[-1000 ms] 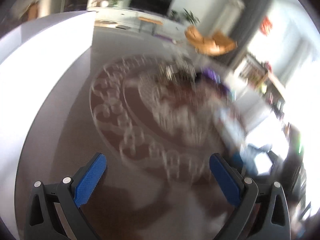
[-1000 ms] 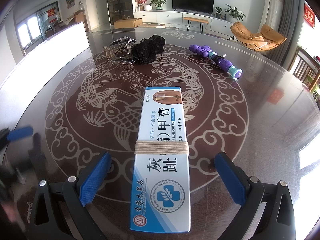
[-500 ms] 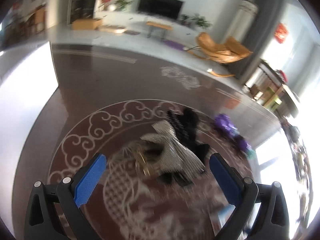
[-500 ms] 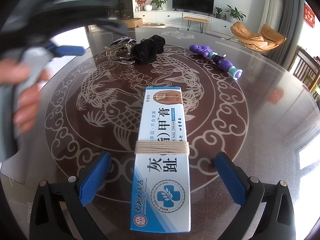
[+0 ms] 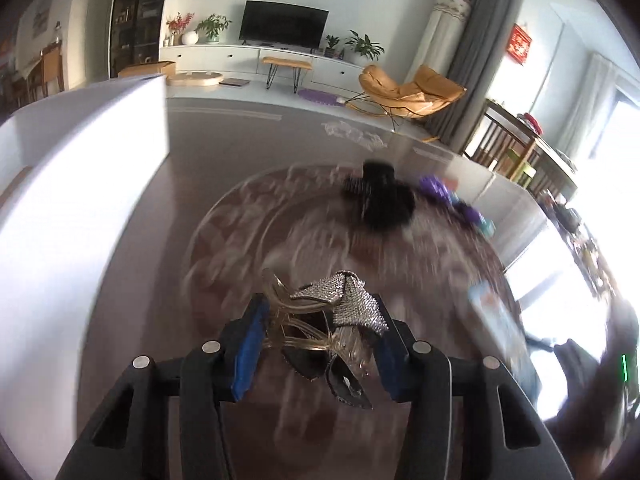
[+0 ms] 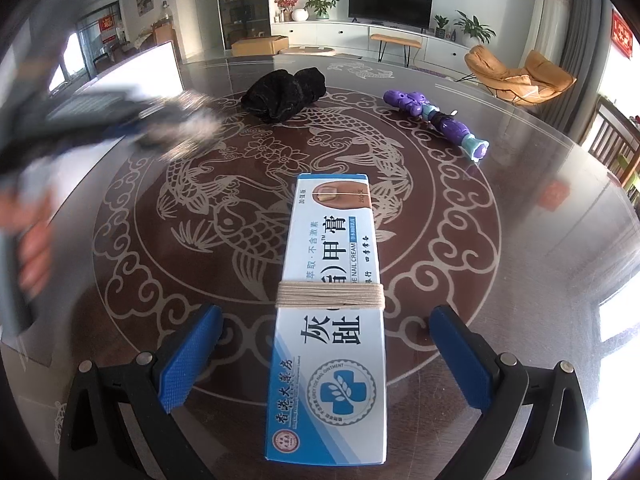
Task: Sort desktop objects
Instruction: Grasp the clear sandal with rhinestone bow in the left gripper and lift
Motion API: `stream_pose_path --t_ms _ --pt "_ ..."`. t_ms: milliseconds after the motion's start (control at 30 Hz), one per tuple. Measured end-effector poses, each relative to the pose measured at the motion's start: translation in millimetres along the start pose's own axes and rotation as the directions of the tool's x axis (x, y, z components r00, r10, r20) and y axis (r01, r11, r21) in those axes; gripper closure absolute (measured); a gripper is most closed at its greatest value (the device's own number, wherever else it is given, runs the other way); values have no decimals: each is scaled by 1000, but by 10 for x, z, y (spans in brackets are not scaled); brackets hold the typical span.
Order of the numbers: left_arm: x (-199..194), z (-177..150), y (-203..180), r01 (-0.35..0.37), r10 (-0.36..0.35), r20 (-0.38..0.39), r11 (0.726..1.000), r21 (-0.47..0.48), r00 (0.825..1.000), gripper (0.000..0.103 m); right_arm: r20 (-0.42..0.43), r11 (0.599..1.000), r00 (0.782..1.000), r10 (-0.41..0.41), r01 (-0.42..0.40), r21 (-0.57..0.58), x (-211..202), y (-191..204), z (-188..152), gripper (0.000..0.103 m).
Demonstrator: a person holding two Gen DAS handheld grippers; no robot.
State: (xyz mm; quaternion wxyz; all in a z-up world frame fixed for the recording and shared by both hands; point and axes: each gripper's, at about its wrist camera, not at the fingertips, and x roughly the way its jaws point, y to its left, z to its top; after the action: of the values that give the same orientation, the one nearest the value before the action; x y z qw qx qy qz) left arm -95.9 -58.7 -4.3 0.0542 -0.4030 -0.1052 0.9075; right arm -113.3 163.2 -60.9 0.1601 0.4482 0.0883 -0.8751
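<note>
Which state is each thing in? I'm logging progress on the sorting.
left gripper: closing on the rhinestone hair clip, lifted.
right gripper: open, astride the nail cream box.
Nail cream box: flat, string-bound.
black cloth: bunched on the table.
purple toy: lying flat.

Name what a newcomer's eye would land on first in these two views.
First, the long white-and-blue ointment box, bound with tan string, lying on the fish-patterned table between the right gripper's open jaws. Then the rhinestone hair clip between the left gripper's closing jaws. Farther back sit a black scrunchie and a purple toy.
</note>
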Motion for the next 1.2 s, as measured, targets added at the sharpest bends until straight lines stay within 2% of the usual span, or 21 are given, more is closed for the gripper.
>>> stream_pose_path --t_ms 100,200,233,267,333,467,600,667,700,967,1100,1200 --pt "-301 -363 70 14 -14 -4 1000 -11 1000 54 0 1000 1000 0 0 0 -2 2 -1 0" --pt "-311 -551 34 20 -20 4 1000 6 1000 52 0 1000 1000 0 0 0 0 0 0 0" --pt "-281 -581 16 15 -15 -2 1000 13 1000 46 0 1000 1000 0 0 0 -3 3 -2 0" --pt "-265 -601 -2 10 -10 -9 1000 22 1000 35 0 1000 1000 0 0 0 -2 1 -1 0" --pt "-220 -623 -53 10 -9 -22 999 43 1000 27 0 1000 1000 0 0 0 0 -2 0 0" --pt "-114 -608 -120 -18 21 -39 997 77 999 26 0 1000 1000 0 0 0 -4 2 -2 0" --pt "-108 -605 6 38 -37 -37 999 18 999 25 0 1000 1000 0 0 0 -3 0 -1 0" --pt "-109 -605 34 77 -77 -37 997 5 996 17 0 1000 1000 0 0 0 -2 -1 0 0" --pt "-103 -605 27 80 -80 -40 997 9 996 16 0 1000 1000 0 0 0 -6 3 -3 0" --pt "-70 -610 -66 22 -20 -47 999 48 999 15 0 1000 1000 0 0 0 -5 2 -2 0" --pt "-84 -614 -1 -26 26 -36 1000 17 999 15 0 1000 1000 0 0 0 -4 0 -1 0" --pt "-121 -614 97 -18 18 -21 999 -28 1000 15 0 1000 1000 0 0 0 -7 4 -3 0"
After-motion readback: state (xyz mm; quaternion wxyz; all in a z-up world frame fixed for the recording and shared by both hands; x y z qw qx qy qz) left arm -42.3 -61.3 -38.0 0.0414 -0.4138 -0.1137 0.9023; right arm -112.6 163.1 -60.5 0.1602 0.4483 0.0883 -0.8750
